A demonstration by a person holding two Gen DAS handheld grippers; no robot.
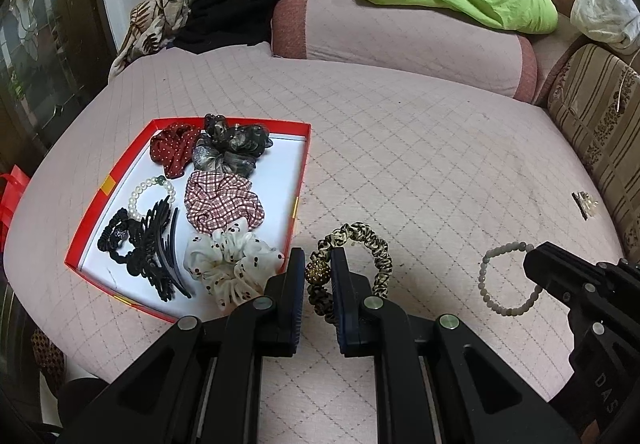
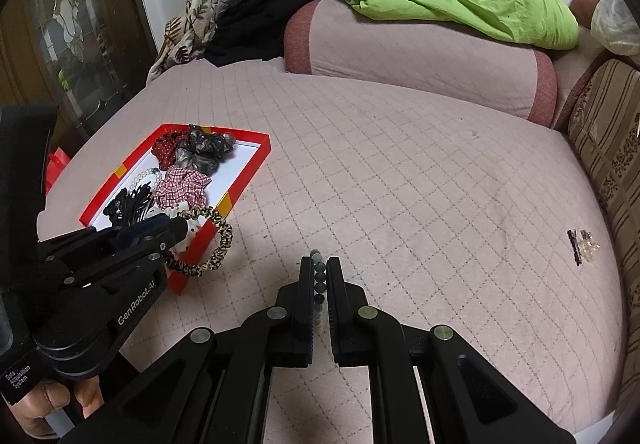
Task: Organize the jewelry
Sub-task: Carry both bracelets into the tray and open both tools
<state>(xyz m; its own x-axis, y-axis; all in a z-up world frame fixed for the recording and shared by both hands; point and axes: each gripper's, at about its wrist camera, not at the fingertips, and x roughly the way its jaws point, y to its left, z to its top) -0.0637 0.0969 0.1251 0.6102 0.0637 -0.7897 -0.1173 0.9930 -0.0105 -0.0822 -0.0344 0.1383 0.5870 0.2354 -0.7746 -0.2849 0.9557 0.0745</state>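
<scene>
Left wrist view: the left tongs [image 1: 316, 264] are seen nearly closed on the leopard-print scrunchie [image 1: 354, 268], gripped at its gold bead, presumably for transfer into the red tray [image 1: 188, 220] lying at ten o'clock, where scrunchies and clips are already gathered. The right tongs [image 2: 319, 272] are clamped tight on the pale bead bracelet [image 1: 508, 278], at three o'clock from the scrunchie, above the bed [image 1: 420, 164].

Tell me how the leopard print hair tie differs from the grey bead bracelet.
The leopard print hair tie is ruched fabric with a glittery gold ball; the grey bead bracelet is a ring of small round beads. The left tool grips the tie beside the red tray; the right tool grips the bracelet. Both are loops.
</scene>
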